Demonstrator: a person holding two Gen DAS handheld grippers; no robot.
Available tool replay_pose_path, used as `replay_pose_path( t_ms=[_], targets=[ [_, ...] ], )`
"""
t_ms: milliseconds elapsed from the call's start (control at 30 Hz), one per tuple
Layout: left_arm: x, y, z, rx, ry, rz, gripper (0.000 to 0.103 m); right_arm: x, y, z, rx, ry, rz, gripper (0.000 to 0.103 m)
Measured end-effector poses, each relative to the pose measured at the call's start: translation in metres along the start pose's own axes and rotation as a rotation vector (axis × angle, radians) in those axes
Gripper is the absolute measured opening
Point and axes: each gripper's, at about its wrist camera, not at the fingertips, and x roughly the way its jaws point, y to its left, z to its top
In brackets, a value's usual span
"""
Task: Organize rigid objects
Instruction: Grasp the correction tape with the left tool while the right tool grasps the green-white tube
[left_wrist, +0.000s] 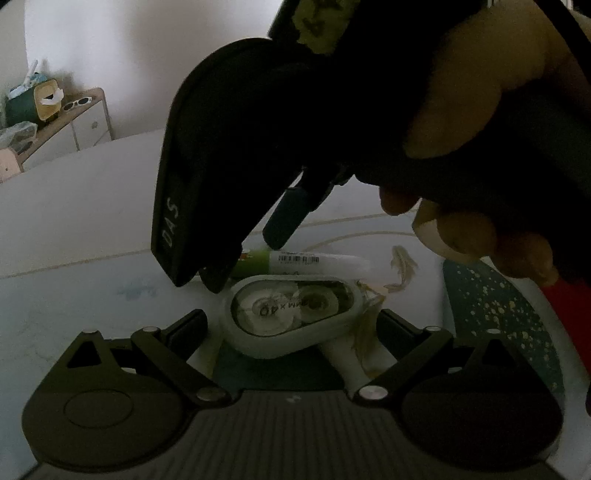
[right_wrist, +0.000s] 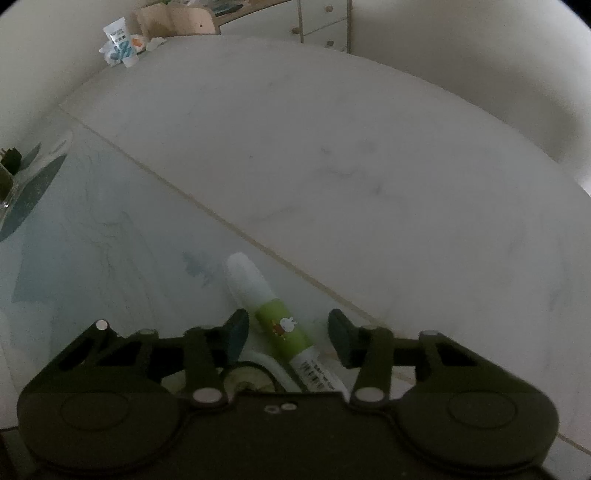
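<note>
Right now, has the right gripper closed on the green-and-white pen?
No. In the right wrist view the right gripper is open, one finger on each side of the green-and-white pen, with a visible gap both sides.

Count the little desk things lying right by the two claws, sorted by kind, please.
Green-and-white pen: 1
Correction tape: 1
Total: 2

The pen lies between the open fingers of the right claw; the tape sits between the open fingers of the left claw.
</note>
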Motion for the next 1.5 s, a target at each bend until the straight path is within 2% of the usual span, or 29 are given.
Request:
replay_pose_path(
  t_ms=[133, 300, 500, 733, 867, 1200, 1500],
  targets=[
    [0.002, -0.002, 0.001, 0.009, -0.007, -0.002, 0.098, -0.002, -0.002, -0.006, -0.012, -0.011, -0.012, 0.030],
    [0.001, -0.001, 0.001, 0.025, -0.024, -0.007, 0.088, 0.000, -0.002, -0.008, -0.016, -0.024, -0.039, 0.026],
    [-0.002, -0.001, -0.002, 0.035, -0.028, -0.014, 0.088, -0.011, -0.020, -0.018, 0.044, -0.045, -0.089, 0.017],
    [-0.008, 0.000, -0.005, 0.029, -0.025, -0.033, 0.087, -0.034, -0.035, -0.048, 0.140, -0.089, -0.109, 0.016],
    [-0.013, 0.005, -0.008, 0.005, -0.014, -0.045, 0.087, -0.051, -0.039, -0.066, 0.178, -0.101, -0.083, 0.016],
    [-0.056, 0.008, -0.003, 0.003, -0.034, -0.079, 0.087, -0.103, -0.030, -0.099, 0.259, -0.155, -0.046, 0.016],
    [-0.105, -0.010, 0.009, 0.021, -0.047, -0.124, 0.087, -0.156, -0.024, -0.124, 0.306, -0.198, -0.042, 0.016]
  ],
)
